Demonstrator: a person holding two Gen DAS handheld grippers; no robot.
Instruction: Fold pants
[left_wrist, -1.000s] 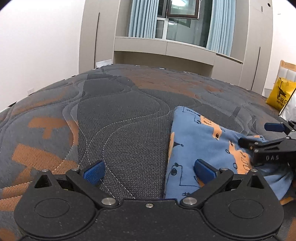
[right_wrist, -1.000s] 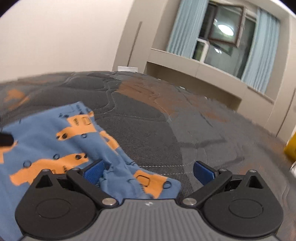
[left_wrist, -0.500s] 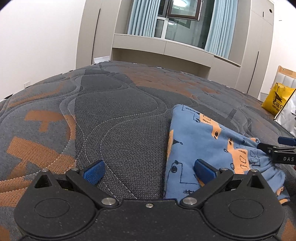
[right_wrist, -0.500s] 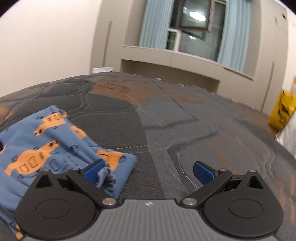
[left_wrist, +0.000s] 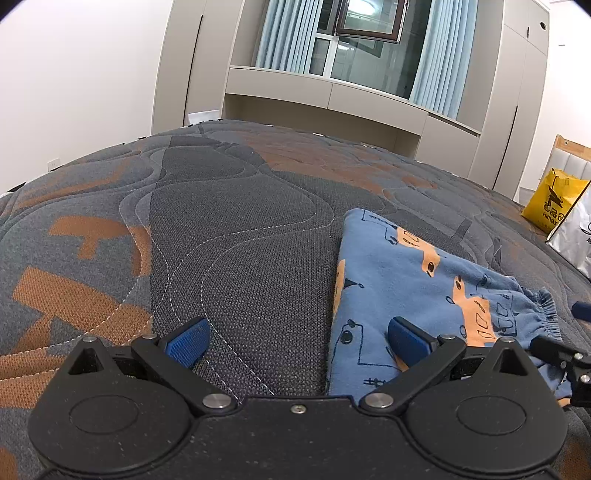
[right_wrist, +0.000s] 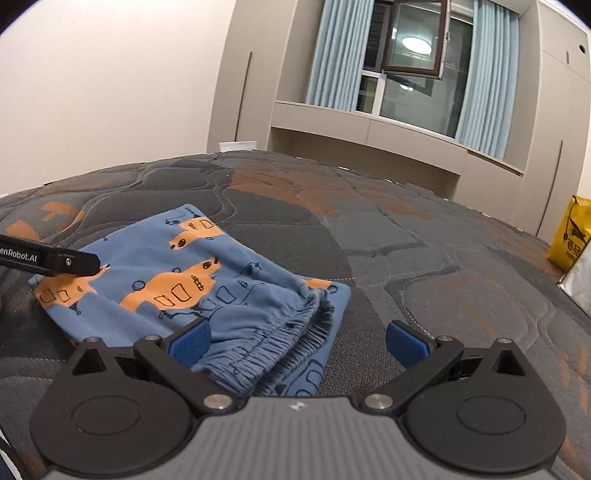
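Blue pants (left_wrist: 406, 280) with orange prints lie folded into a small bundle on the quilted mattress (left_wrist: 221, 221). In the right wrist view the pants (right_wrist: 177, 280) show their gathered waistband toward me. My left gripper (left_wrist: 295, 341) is open, its right pad over the bundle's near left edge and its left pad over bare mattress. My right gripper (right_wrist: 297, 341) is open too, its left pad above the waistband, nothing pinched. A finger of the left gripper (right_wrist: 70, 262) reaches in over the pants' left end. The right gripper's tip (left_wrist: 569, 354) shows at the far right.
The grey and orange mattress spreads wide on all sides of the bundle. A yellow bag (left_wrist: 550, 201) and a silver-white bag (left_wrist: 576, 236) stand past its right edge. Beige cabinets (left_wrist: 332, 99), a window and blue curtains fill the back wall.
My right gripper has drawn back and swung left, so the whole folded bundle now shows in its view. It has slid toward the right edge of the left view. The left gripper barely moved.
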